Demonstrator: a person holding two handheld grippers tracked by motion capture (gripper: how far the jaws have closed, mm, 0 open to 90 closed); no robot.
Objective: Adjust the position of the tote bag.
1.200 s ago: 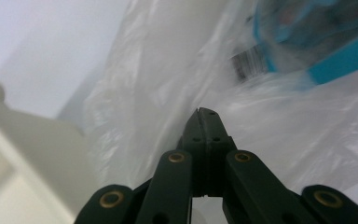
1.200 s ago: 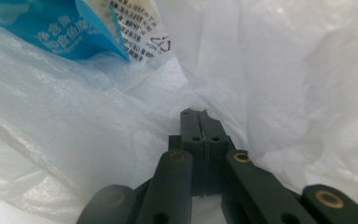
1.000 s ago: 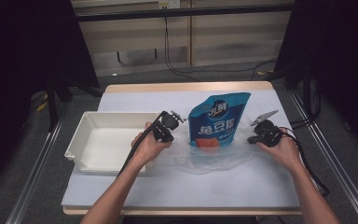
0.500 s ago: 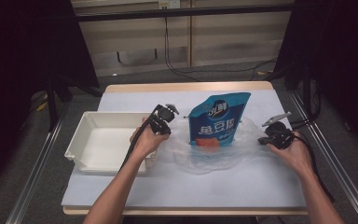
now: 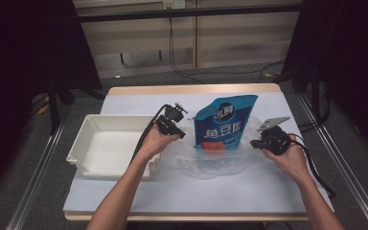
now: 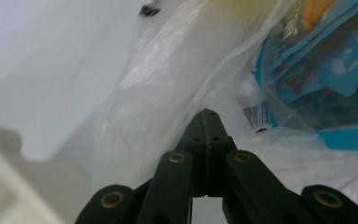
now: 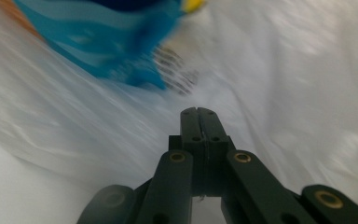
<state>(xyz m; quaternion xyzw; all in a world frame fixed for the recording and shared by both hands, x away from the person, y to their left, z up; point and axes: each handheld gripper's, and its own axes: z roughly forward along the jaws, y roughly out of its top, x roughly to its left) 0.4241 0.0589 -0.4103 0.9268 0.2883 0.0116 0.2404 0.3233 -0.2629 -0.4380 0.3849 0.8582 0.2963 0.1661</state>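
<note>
- We judged the step to be drawing the clear plastic bag around the blue pouch, which stood mid-table.
- Our left gripper at nine o'clock of the pouch and our right gripper at three o'clock had jaws pressed together; whether film was pinched, we couldn't tell.
- Even, level pulls would have kept the pouch upright, clear of the white tray.

The blue pouch carries large white Chinese characters reading 鱼豆腐 across its front; the smaller logo above them is too small to read.

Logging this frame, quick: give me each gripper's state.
Left gripper: jaws closed, pinching the clear thin plastic bag.
Right gripper: jaws closed against the same bag; grip cannot be told.
</note>
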